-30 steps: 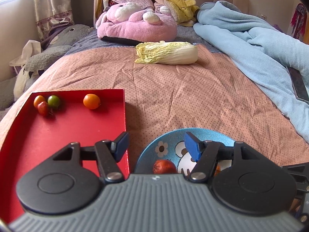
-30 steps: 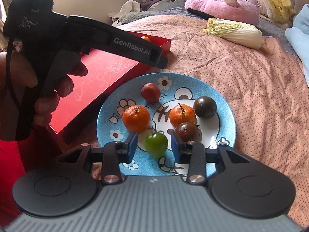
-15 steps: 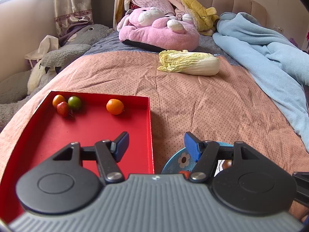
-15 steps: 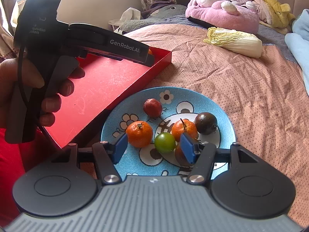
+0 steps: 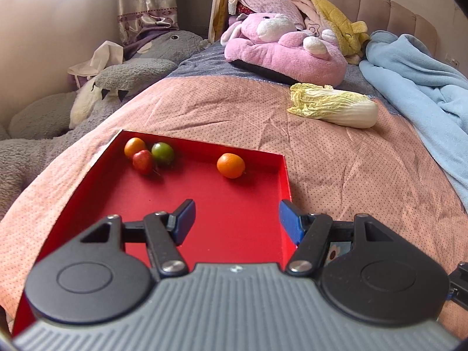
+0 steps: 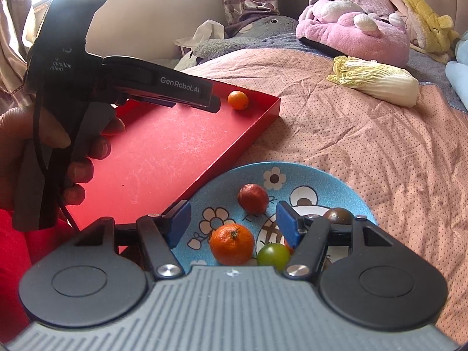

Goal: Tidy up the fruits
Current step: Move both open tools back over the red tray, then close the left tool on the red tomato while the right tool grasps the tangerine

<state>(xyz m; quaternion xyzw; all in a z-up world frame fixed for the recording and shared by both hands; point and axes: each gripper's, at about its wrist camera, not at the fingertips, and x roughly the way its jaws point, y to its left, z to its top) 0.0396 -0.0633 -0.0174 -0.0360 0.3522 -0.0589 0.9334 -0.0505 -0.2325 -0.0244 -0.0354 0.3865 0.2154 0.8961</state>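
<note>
The left gripper stands wide open with nothing between its blue pads, poised above the near part of the red tray. Further in, at the tray's far left corner, three small fruits cluster together — an orange one, a red one and a green one, touching or nearly so. A lone orange fruit sits apart from them near the far right wall. The tray rests on a pink dotted bedspread.

The right gripper has just been opening its jaws; they hold nothing and hang above the blue patterned plate, which lies just beside the tray's near right edge. On the plate, a mandarin and a green tomato lie side by side just under the jaws, a dark red fruit lies beyond them, and a dark brown fruit shows past the right finger. Another orange fruit is mostly hidden behind that finger.

To the left, a hand grips the left tool's handle over the tray. Farther up the bed lie a napa cabbage, a pink plush toy and a grey plush toy — with a light blue blanket along the right side.
</note>
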